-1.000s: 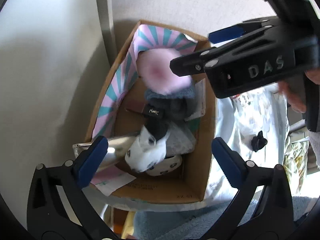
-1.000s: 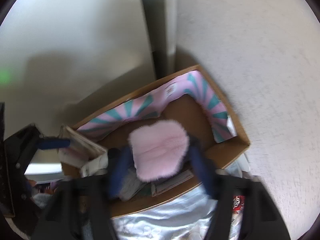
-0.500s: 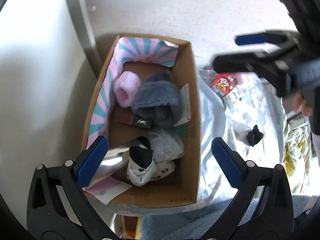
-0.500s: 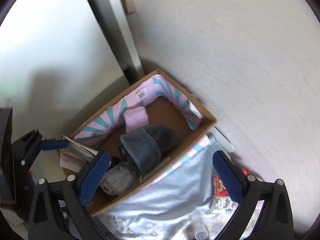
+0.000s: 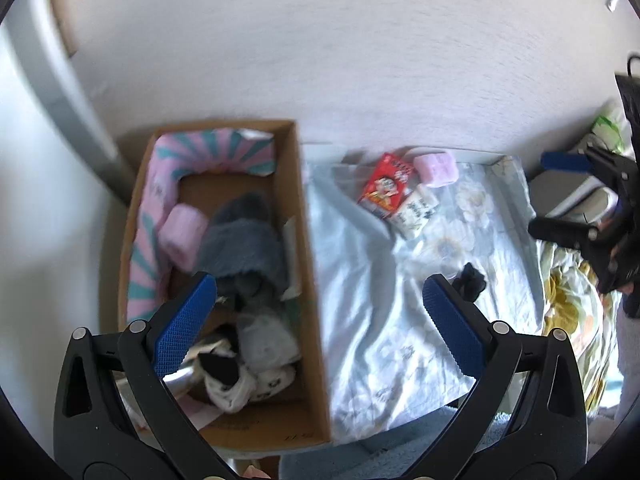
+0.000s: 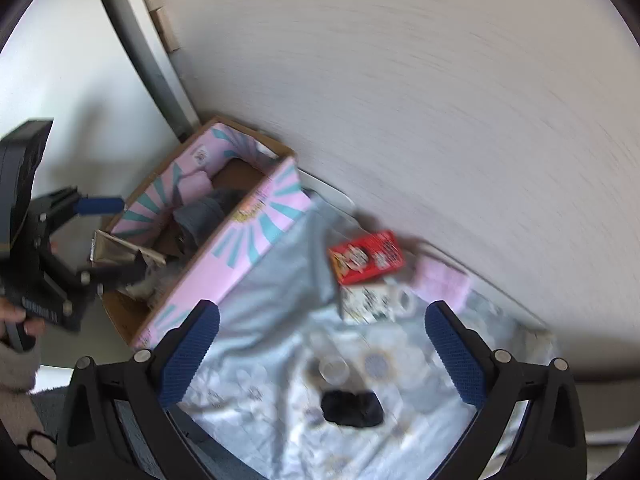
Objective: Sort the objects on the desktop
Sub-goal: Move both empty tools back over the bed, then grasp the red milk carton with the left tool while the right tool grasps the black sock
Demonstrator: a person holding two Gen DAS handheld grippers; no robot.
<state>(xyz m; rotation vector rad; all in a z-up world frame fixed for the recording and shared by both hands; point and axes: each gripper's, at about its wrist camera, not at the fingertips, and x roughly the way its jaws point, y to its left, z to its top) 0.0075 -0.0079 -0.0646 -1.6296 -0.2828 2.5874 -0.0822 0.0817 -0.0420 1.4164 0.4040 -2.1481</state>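
A cardboard box (image 5: 308, 240) with pink and teal lining stands at the left and holds a pink fluffy piece (image 5: 182, 236), a grey fuzzy piece (image 5: 240, 244) and socks (image 5: 240, 376). To its right, on a pale floral cloth (image 5: 380, 320), lie a red packet (image 5: 386, 190), a white packet (image 5: 414, 212), a pink block (image 5: 436, 168) and a small black item (image 5: 472, 280). My left gripper (image 5: 316, 284) hangs open and empty over the box's right wall. My right gripper (image 6: 320, 308) is open and empty above the cloth, with the black item (image 6: 352, 408) just below it.
A textured wall runs behind the box and the cloth, with a grey post (image 5: 52, 92) at the left. A small clear cap (image 6: 334, 368) lies on the cloth. A hand (image 6: 20, 320) holds the left gripper (image 6: 116, 238). More patterned fabric (image 5: 572, 320) lies at the right.
The right gripper opened over the box, the pink fluffy piece dropped in, and the gripper swung right over the cloth. The left gripper rose and shifted right.
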